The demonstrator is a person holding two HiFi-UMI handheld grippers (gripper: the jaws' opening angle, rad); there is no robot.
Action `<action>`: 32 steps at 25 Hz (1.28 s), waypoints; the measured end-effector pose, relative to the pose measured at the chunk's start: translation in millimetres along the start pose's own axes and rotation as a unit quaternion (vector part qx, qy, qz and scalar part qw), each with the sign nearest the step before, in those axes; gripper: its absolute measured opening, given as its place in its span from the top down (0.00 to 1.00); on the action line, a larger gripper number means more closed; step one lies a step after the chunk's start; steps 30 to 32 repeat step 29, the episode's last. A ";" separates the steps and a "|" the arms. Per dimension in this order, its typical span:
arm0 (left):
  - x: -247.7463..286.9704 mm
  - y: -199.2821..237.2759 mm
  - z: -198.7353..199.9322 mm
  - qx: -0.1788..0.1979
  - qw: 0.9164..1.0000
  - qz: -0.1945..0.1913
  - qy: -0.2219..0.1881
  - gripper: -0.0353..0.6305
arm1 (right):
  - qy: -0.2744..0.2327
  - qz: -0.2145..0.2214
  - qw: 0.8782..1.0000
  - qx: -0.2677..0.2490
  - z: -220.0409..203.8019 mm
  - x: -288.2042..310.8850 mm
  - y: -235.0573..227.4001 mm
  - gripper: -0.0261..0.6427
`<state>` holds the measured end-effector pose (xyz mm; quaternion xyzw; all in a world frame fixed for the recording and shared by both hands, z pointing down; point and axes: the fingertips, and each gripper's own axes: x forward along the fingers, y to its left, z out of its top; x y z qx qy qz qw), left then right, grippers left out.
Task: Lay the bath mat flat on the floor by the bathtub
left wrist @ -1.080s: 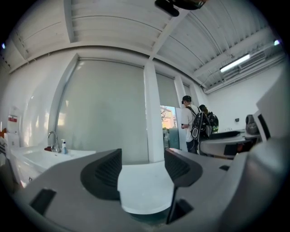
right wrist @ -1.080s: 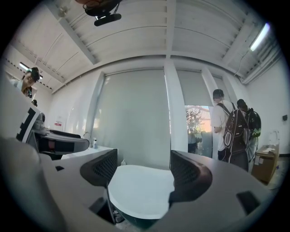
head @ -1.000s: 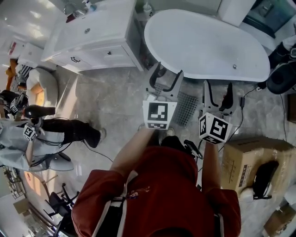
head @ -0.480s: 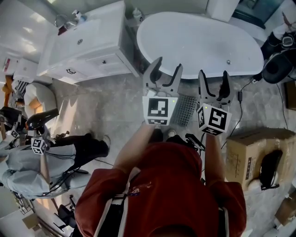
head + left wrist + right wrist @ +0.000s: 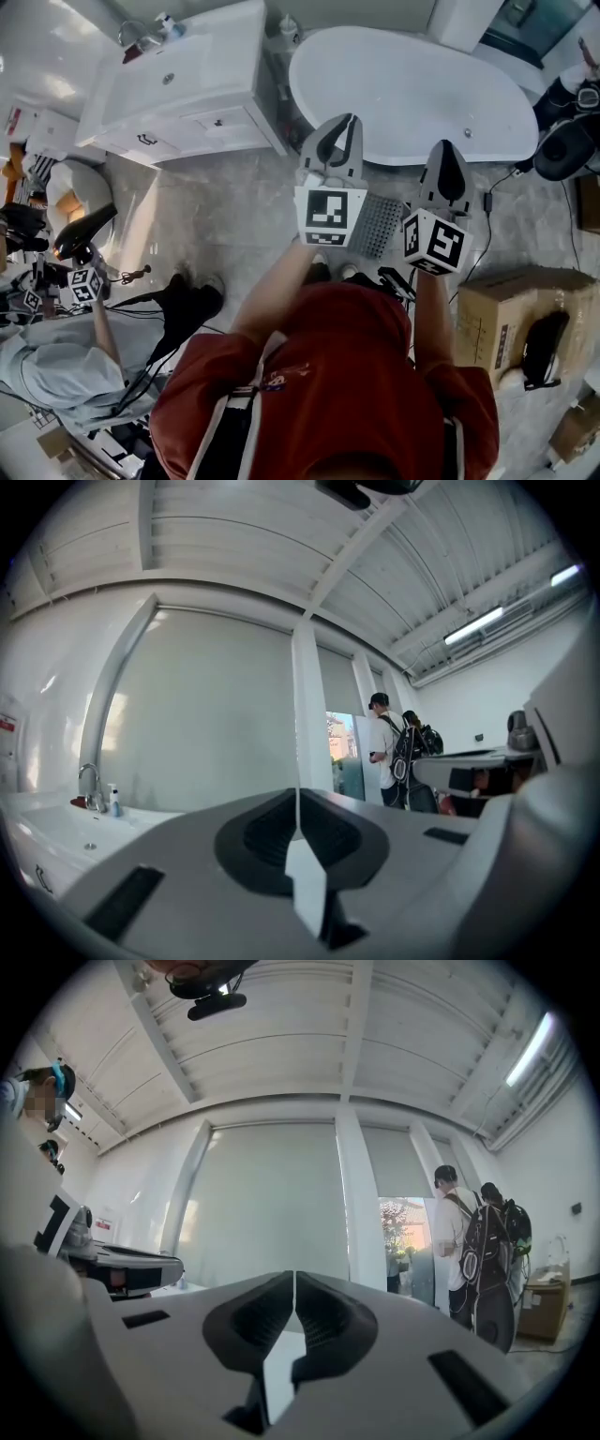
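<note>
In the head view the grey perforated bath mat (image 5: 379,225) lies on the floor at frame centre, just below the bathtub (image 5: 412,89), with its long axis pointing toward the tub. It shows between the left hand-held gripper (image 5: 339,131) and the right hand-held gripper (image 5: 447,155), about equally near. In the left gripper view the jaws have just closed, with nothing between them. The right gripper view shows the same.

Bright white room, grey marbled floor (image 5: 220,202).
A white vanity cabinet (image 5: 187,89) is stood on it; tall frosted windows (image 5: 206,724) are lit beneath ceiling strip lights (image 5: 476,625).
</note>
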<state>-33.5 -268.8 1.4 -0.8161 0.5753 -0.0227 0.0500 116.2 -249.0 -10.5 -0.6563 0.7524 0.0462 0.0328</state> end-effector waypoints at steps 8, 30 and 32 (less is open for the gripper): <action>3.4 13.3 -3.0 -0.005 1.000 0.003 0.002 0.93 | 0.024 0.017 1.000 -0.007 -7.4 15.6 18.6 0.94; 0.7 37.2 -4.1 0.003 1.000 0.012 0.004 0.93 | 0.038 0.023 0.999 -0.021 -15.1 29.2 39.6 0.94; 0.7 37.2 -4.1 0.003 1.000 0.012 0.004 0.93 | 0.038 0.023 0.999 -0.021 -15.1 29.2 39.6 0.94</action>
